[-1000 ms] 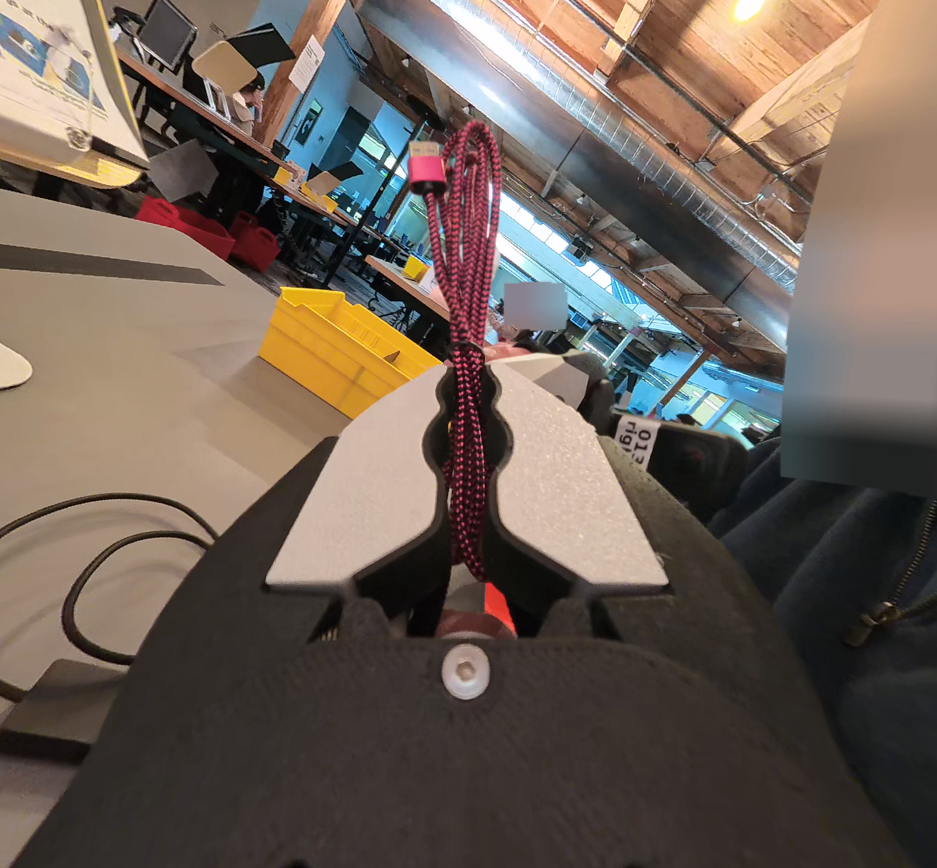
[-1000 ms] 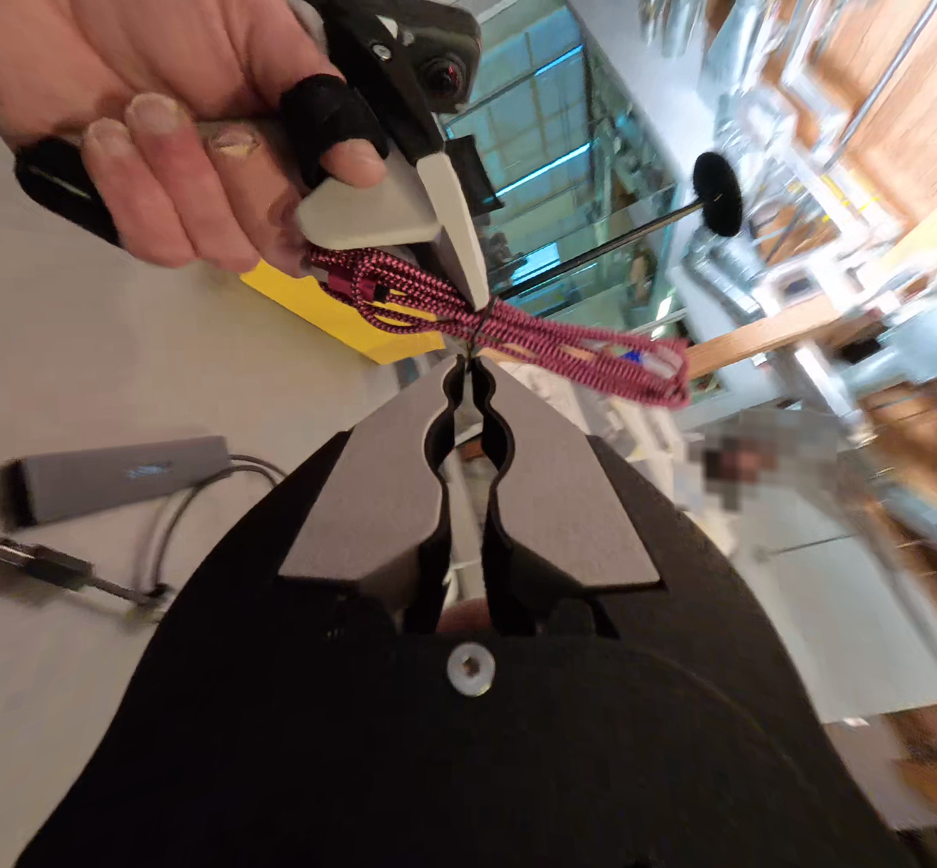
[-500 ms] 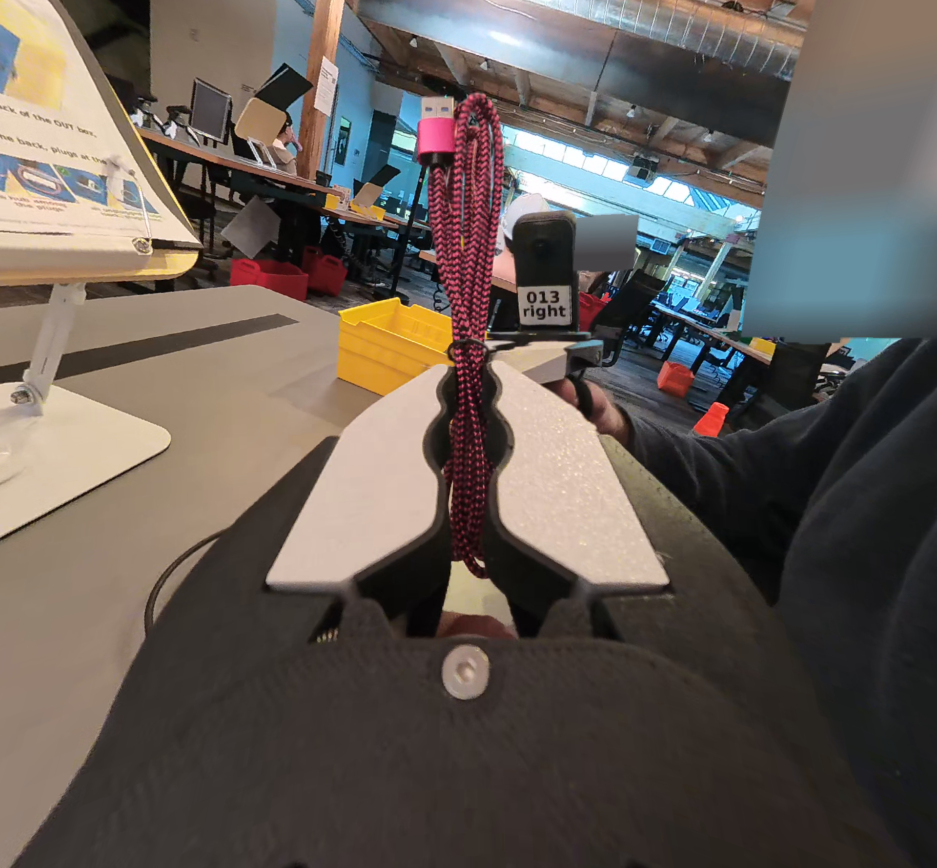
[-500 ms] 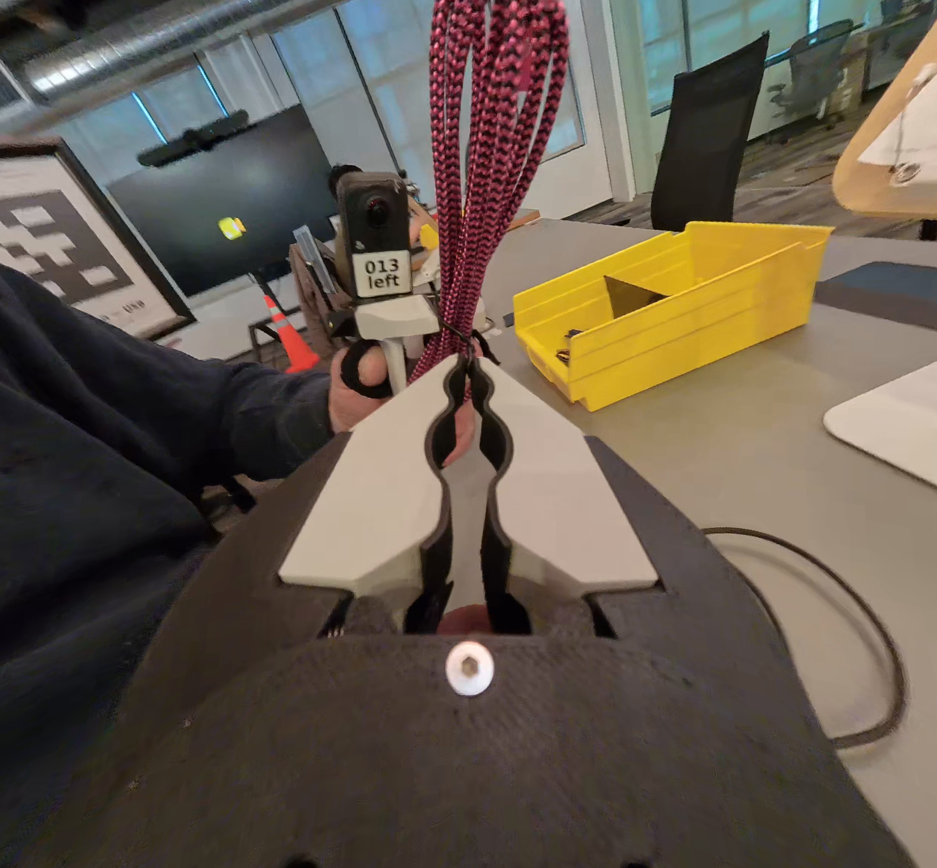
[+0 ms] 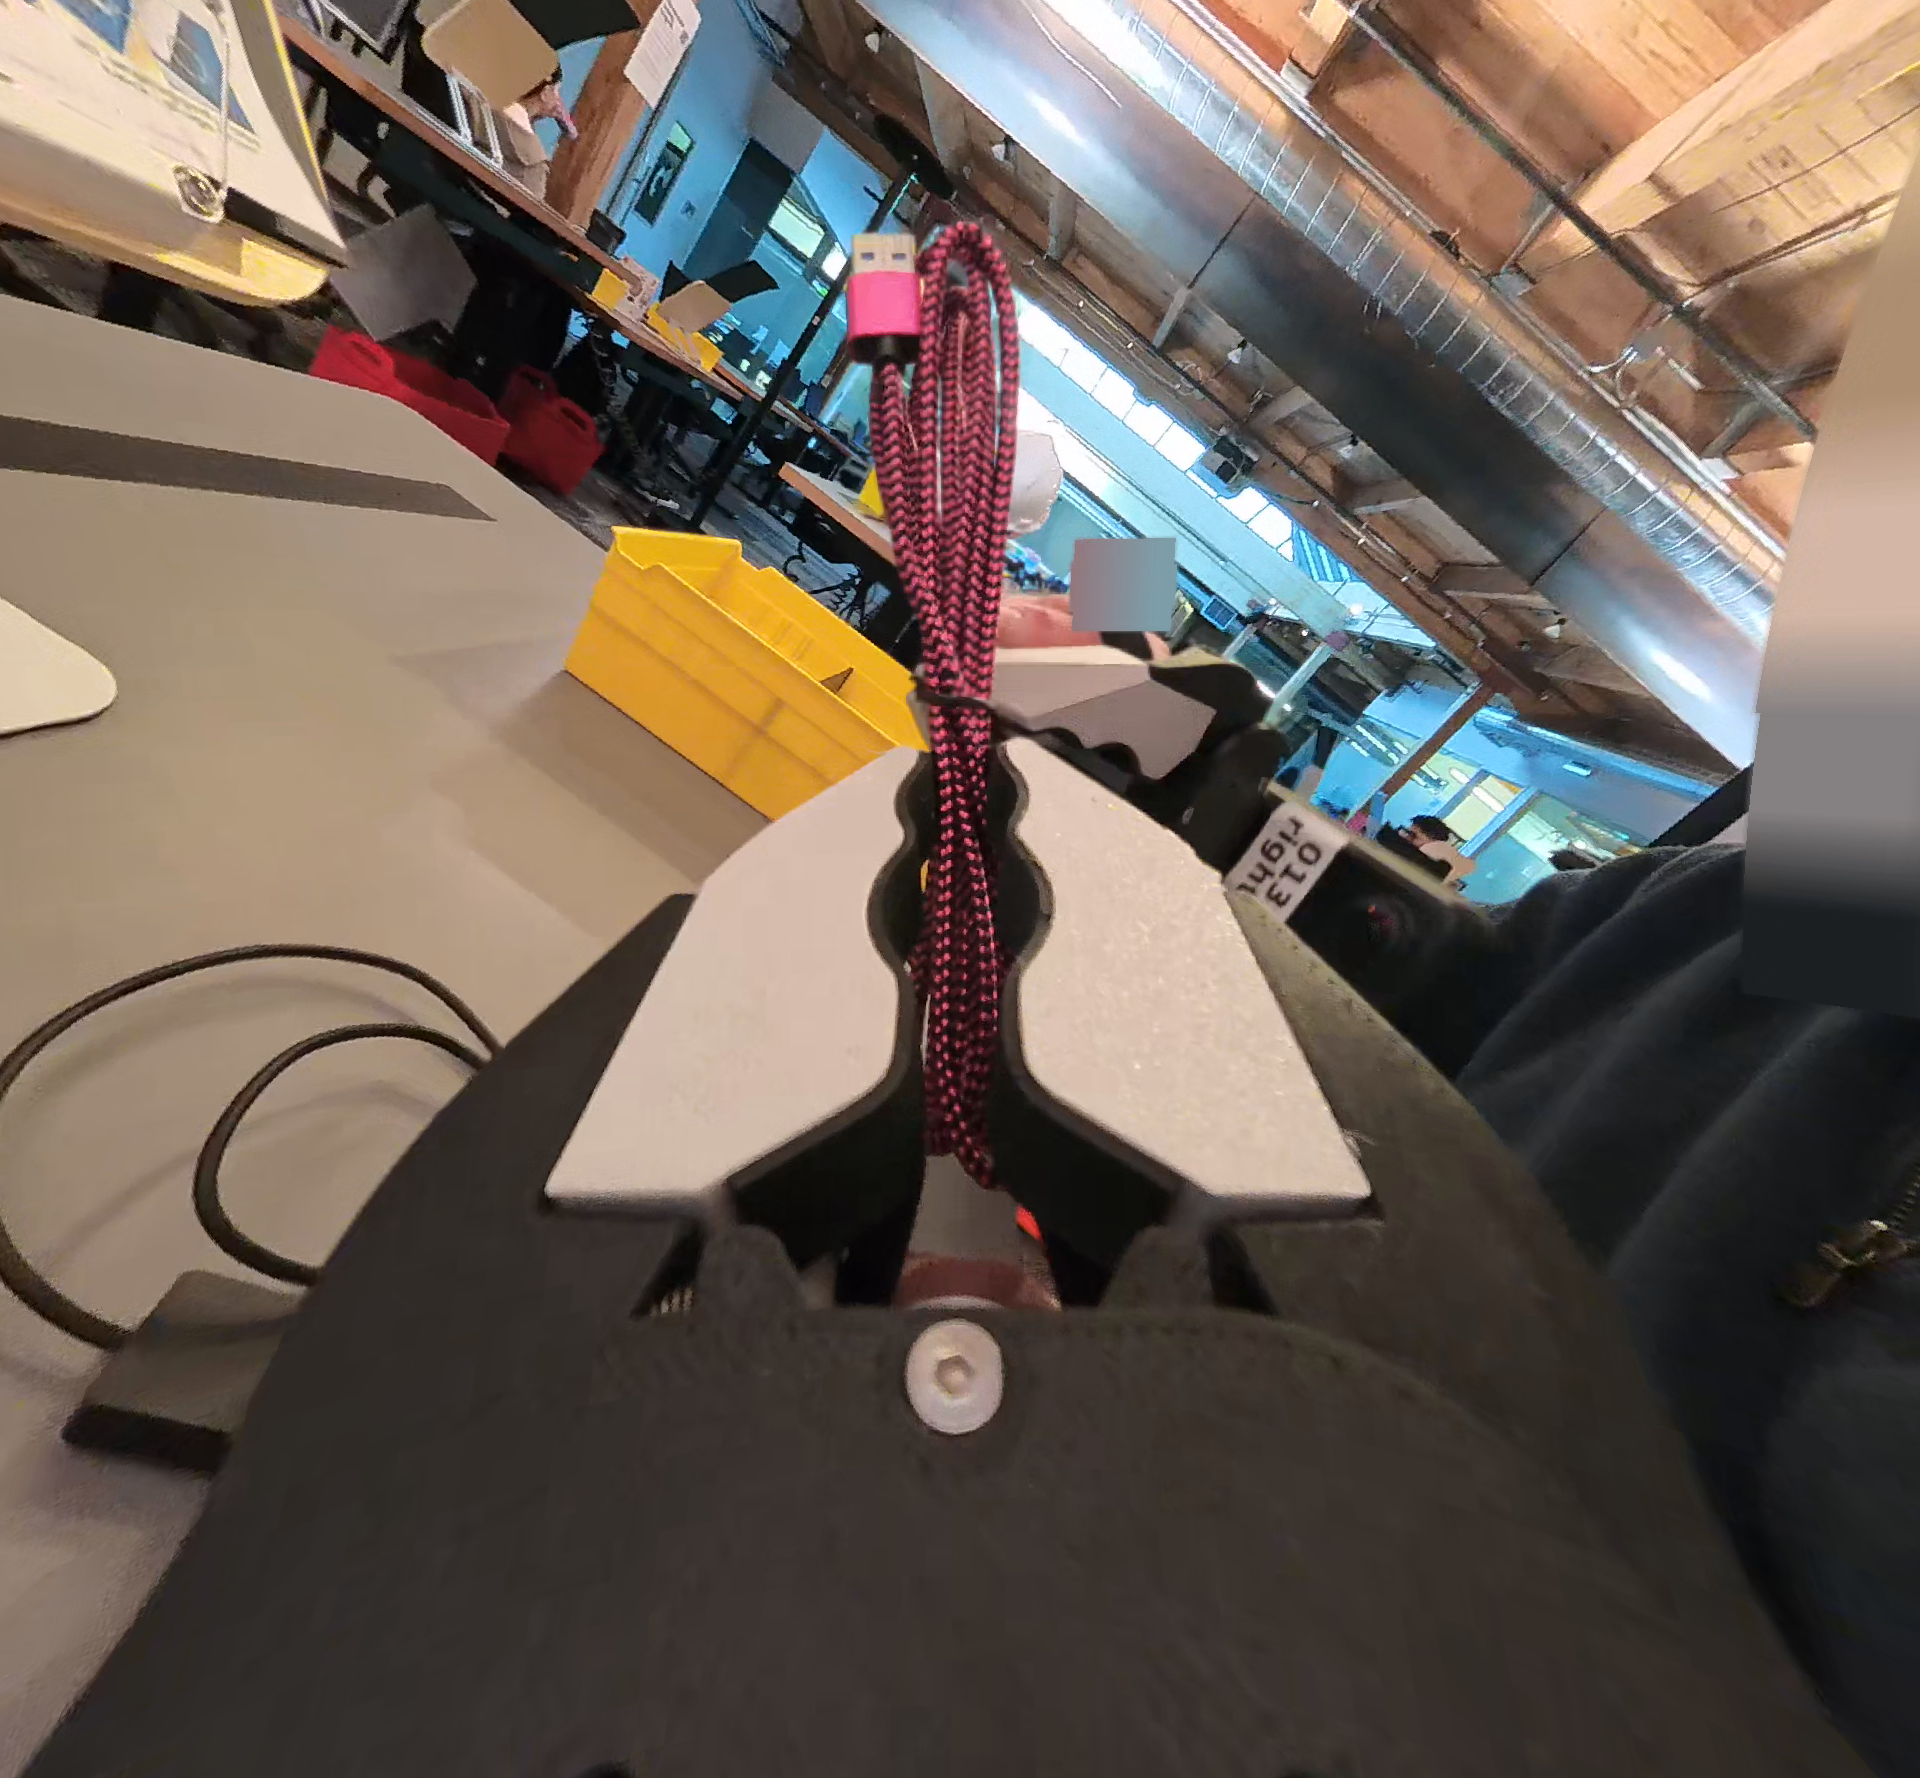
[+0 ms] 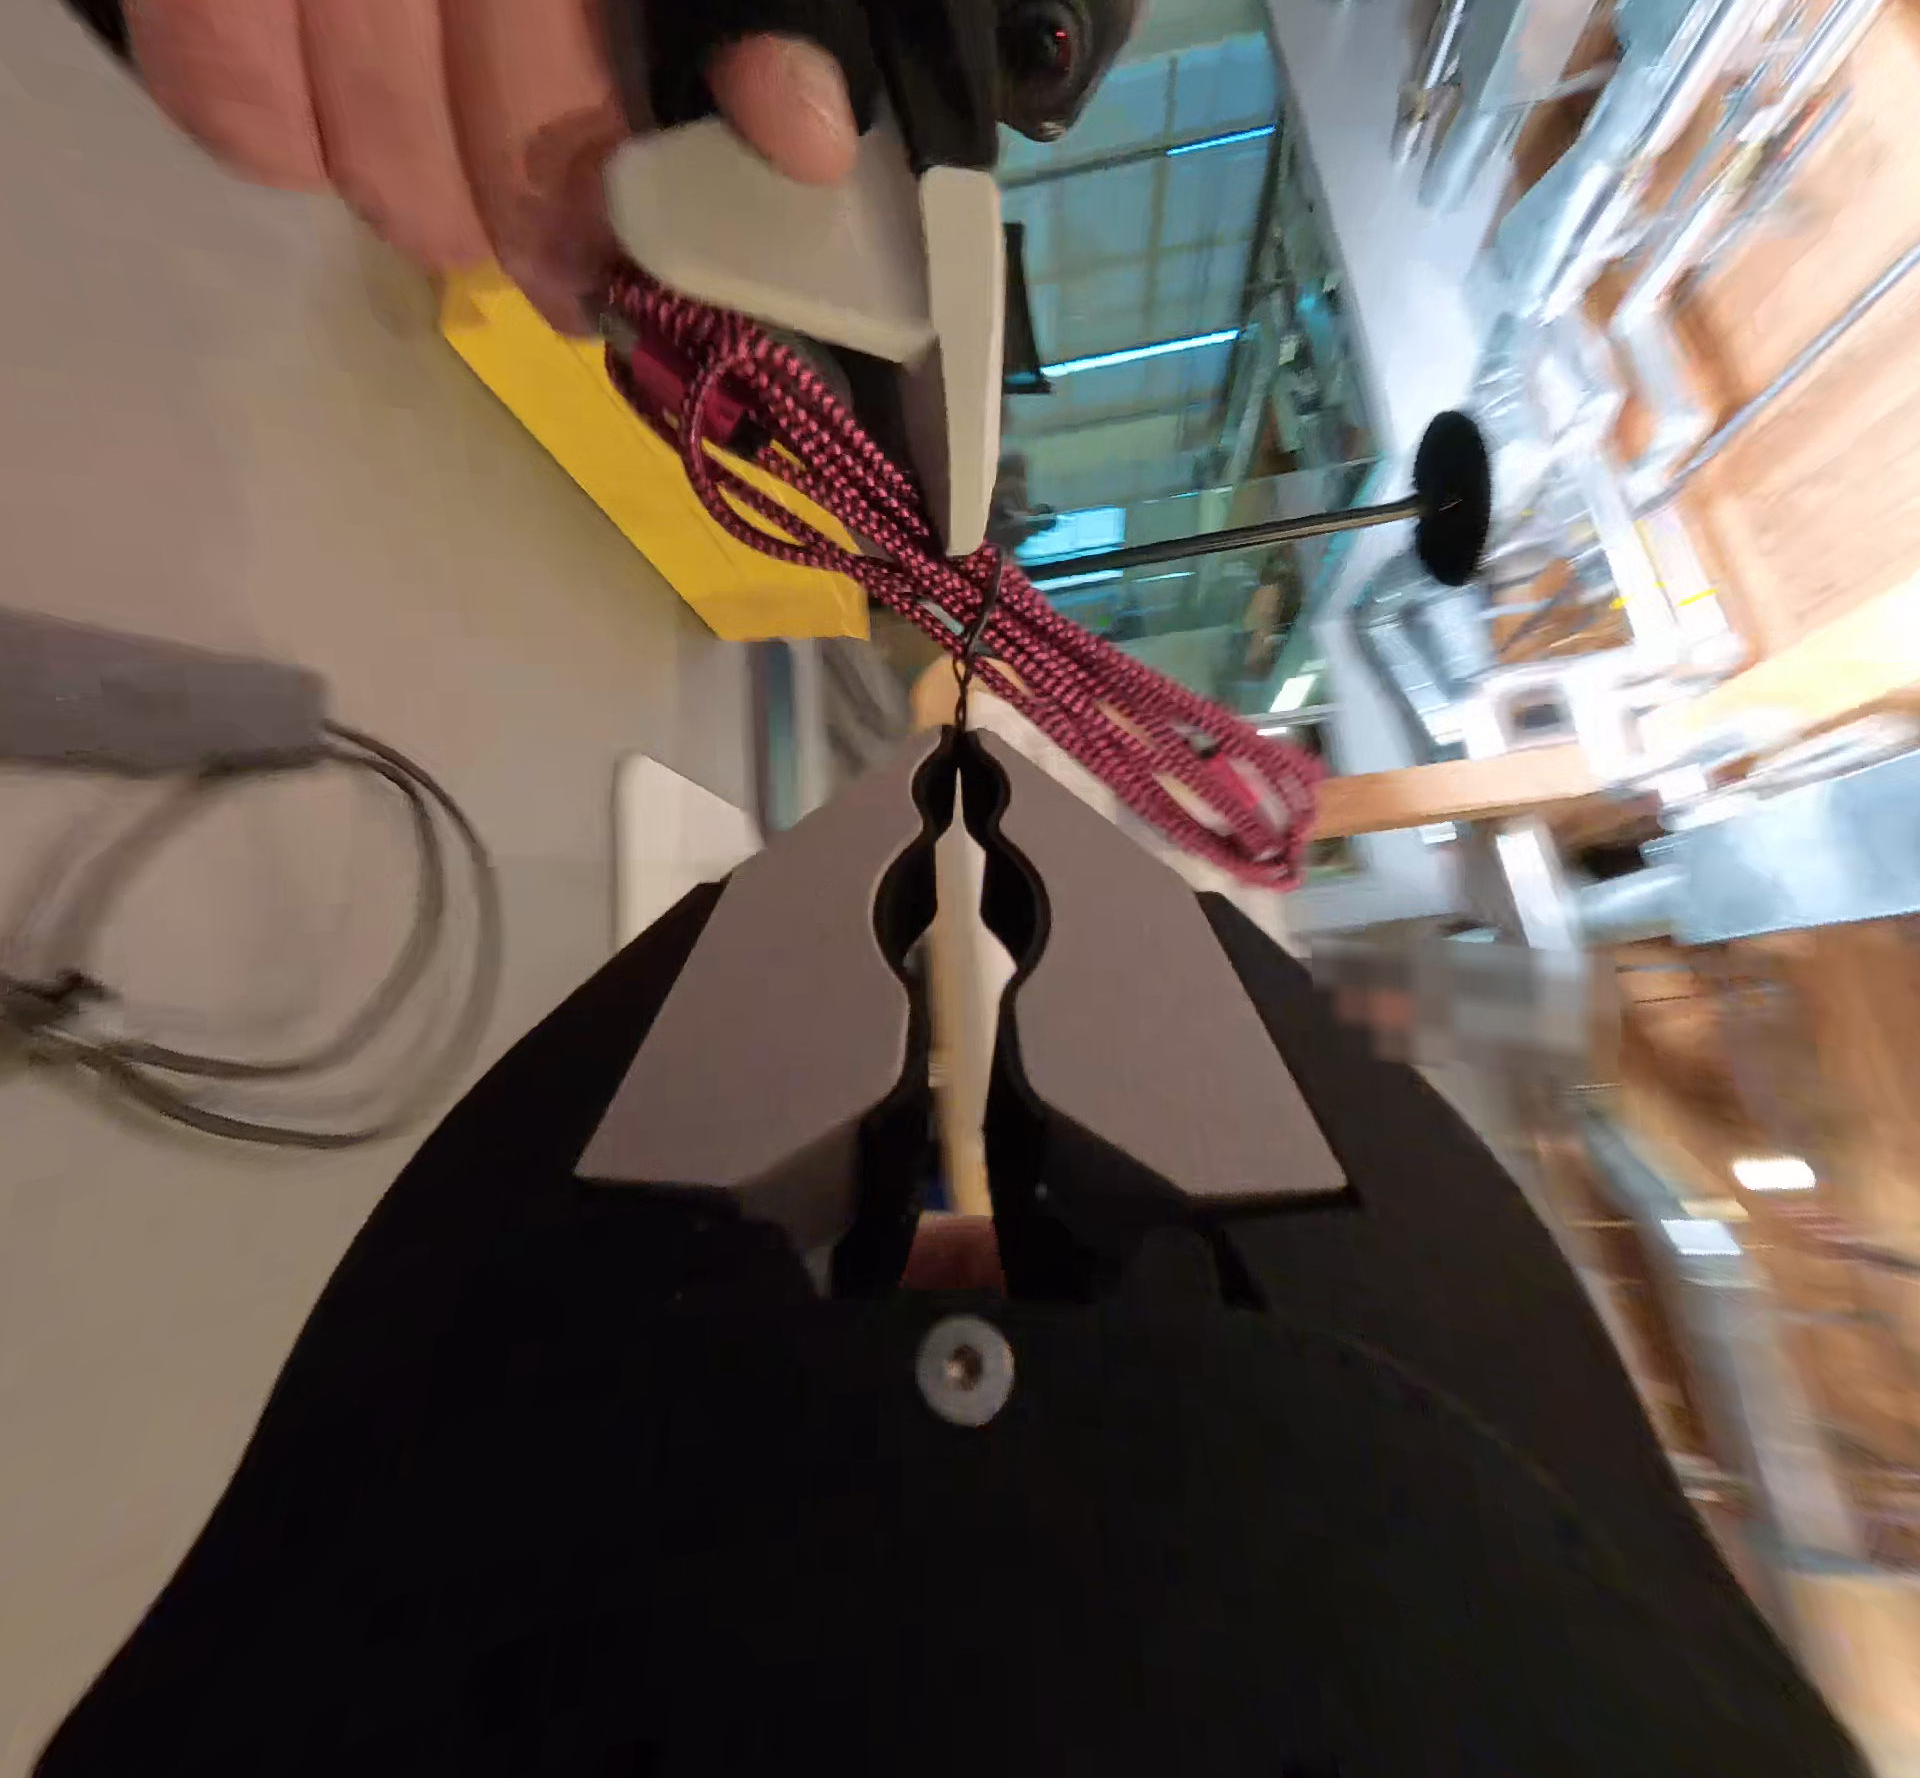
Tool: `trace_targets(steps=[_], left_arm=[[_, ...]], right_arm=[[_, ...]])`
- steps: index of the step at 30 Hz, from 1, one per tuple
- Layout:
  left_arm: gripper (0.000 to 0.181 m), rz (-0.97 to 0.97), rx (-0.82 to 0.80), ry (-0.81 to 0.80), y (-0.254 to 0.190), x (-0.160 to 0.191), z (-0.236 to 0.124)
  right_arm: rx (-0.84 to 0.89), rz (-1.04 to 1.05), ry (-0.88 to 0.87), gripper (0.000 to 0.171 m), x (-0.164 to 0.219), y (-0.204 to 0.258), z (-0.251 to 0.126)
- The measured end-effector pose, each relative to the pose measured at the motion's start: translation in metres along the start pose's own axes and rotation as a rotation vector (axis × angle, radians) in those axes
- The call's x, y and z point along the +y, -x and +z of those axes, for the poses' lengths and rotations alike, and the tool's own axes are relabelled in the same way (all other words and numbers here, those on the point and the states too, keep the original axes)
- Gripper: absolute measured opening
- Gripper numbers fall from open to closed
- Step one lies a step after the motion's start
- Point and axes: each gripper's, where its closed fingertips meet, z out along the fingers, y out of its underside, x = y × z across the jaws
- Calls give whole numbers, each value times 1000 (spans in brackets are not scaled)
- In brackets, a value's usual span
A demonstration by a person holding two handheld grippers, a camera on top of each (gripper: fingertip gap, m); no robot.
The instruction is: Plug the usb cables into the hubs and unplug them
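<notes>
Fingers of the left gripper (image 5: 961, 772) were clamped on the bundled cable (image 5: 961, 585), held upright; the black twist tie (image 6: 971, 648) at mid-bundle was pinched by the right gripper (image 6: 961, 741).

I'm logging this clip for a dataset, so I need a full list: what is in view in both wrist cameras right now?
usb cable: one, pink and black braided, bundled with a thin black tie, clamped in the left gripper, held in the air.
plug: one, pink with a metal tip, at the bundle's top.
yellow bin: one, on the table behind the bundle.
hub: one, grey, on the table, blurred, with a dark lead.
black cord: one, looped on the table, left.
table: one, grey.
white stand base: one, far left.
left gripper: shut on the cable.
right gripper: tips pinching the tie.
hand: one, holding the left gripper.
</notes>
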Motion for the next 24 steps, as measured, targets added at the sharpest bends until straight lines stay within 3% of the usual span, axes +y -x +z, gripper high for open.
trace_targets(steps=[2,5,7,10,16,17,22,24], left_arm=[[8,11,3,-31,1,-6,-3],[8,73,-14,-26,3,-12,-7],[8,106,-10,-10,2,-10,-7],[8,142,-12,10,1,-4,-4],[8,196,-23,23,-1,-1,-3],[8,198,-23,22,-1,-1,-3],[8,170,-10,11,-1,-1,-3],[8,145,-7,9,0,-2,-2]], right_arm=[[-72,275,-46,17,-1,3,-2],[-200,861,-170,23,-5,-1,-6],[-276,1229,-250,22,-4,-5,-5],[-370,1519,-364,14,-7,-6,-3],[-508,1631,-376,7,-13,4,1],[-524,1624,-372,0,-15,6,2],[-507,1592,-373,0,-16,5,2],[-464,1482,-333,0,-17,7,2]])
